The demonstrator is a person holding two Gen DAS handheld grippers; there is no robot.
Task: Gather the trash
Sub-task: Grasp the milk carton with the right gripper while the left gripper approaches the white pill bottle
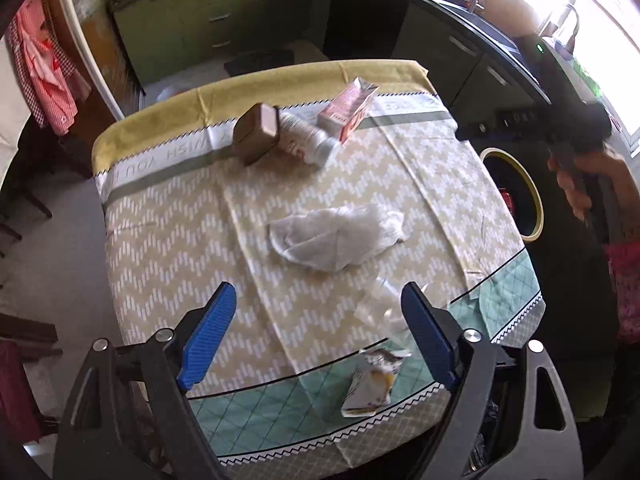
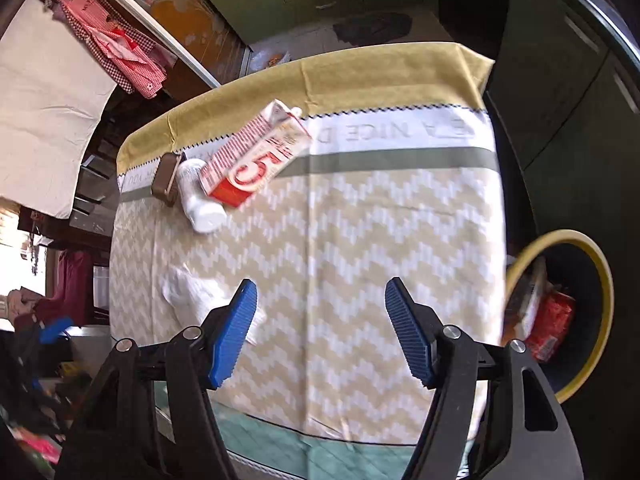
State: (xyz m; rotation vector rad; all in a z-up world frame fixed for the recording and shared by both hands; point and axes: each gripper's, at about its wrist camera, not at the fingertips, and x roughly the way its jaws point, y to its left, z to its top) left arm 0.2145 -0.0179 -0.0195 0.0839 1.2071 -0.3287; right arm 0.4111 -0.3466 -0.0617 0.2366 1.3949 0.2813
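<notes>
On the clothed table [image 1: 168, 216] lie a crumpled white tissue [image 1: 336, 236], a clear plastic wrapper [image 1: 380, 312], a torn paper packet [image 1: 370, 384], a brown box [image 1: 258, 132], a white bottle [image 1: 308, 140] and a red-white carton [image 1: 348, 110]. My left gripper [image 1: 316, 336] is open and empty above the near edge, the wrapper by its right finger. My right gripper [image 2: 320, 332] is open and empty over the table [image 2: 360, 280]. The carton [image 2: 256, 156], bottle [image 2: 200, 200], box [image 2: 166, 180] and tissue [image 2: 192, 292] lie beyond it.
A black bin with a yellow rim [image 2: 600, 300] stands right of the table and holds red trash [image 2: 550, 328]; it also shows in the left wrist view [image 1: 516, 196]. Green kitchen cabinets [image 1: 208, 16] and a counter with a sink stand behind. Checked cloth [image 1: 44, 72] hangs left.
</notes>
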